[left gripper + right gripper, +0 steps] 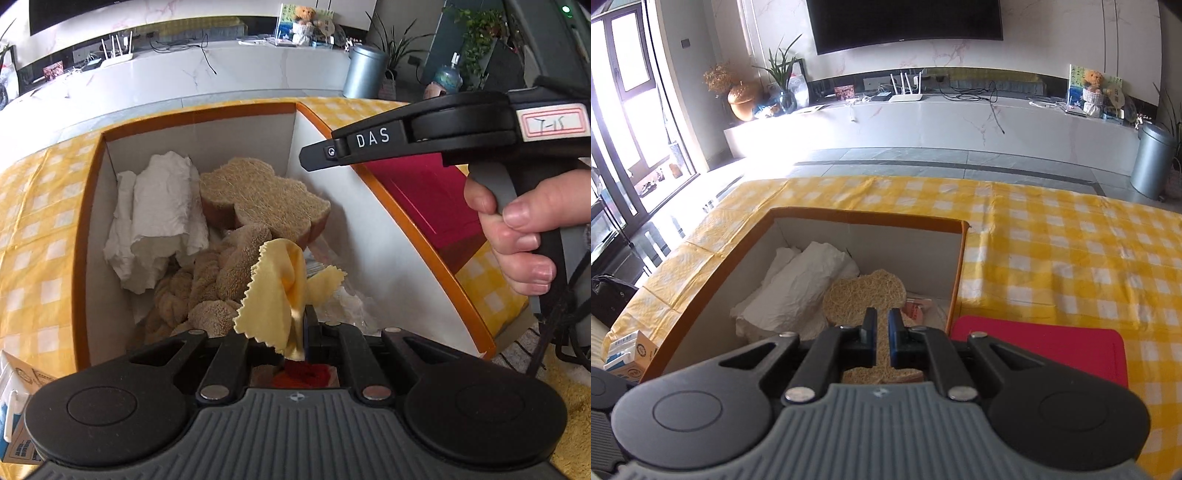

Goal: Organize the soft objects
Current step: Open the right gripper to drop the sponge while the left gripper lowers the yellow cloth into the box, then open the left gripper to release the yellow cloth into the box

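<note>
1. The left hand-held gripper (301, 332) pinches a yellow cloth (275, 299) low in the frame's centre, above the box (88, 236) of soft things.
2. The right hand-held gripper (882, 341) is slightly spread, holding nothing, over the loofah pad (864, 295).
3. Risk: the limp cloth may cling to a finger on release, or drape over the box wall.
4. Readable: "DAS" and a handwritten label, seemingly "T-15", on the right tool.
</note>
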Demonstrator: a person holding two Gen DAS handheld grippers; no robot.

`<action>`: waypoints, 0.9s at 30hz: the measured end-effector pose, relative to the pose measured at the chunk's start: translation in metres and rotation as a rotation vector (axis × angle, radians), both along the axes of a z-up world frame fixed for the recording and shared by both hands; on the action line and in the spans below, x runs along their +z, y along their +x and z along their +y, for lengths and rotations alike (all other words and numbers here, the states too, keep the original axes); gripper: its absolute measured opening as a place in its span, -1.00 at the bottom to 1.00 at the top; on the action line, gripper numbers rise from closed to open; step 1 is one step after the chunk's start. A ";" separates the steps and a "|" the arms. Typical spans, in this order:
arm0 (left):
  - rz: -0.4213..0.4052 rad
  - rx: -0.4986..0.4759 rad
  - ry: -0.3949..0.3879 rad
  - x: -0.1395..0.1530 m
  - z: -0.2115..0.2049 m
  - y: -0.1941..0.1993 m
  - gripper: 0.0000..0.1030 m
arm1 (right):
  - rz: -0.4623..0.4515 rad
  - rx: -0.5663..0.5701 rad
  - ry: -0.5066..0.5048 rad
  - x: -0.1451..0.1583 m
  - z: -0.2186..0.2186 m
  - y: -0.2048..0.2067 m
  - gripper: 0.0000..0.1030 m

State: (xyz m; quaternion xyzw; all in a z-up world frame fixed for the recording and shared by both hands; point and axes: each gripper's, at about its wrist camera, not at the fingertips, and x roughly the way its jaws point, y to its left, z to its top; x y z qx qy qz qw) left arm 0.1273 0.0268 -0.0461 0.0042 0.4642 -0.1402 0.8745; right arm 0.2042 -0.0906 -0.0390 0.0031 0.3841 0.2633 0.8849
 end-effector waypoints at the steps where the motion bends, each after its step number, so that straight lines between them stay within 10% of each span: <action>1: 0.013 -0.014 0.029 -0.005 -0.004 0.002 -0.72 | 0.010 0.010 0.013 -0.002 -0.001 0.000 -0.90; 6: 0.042 0.007 0.085 -0.020 -0.013 0.004 -0.62 | 0.020 -0.008 0.018 -0.004 -0.009 -0.002 -0.90; 11: -0.009 -0.007 0.078 -0.013 -0.012 -0.004 0.32 | 0.018 -0.017 0.028 0.000 -0.015 -0.008 -0.89; 27: -0.250 0.144 0.138 0.029 -0.011 -0.018 0.72 | -0.026 -0.038 0.069 0.013 -0.033 -0.022 -0.78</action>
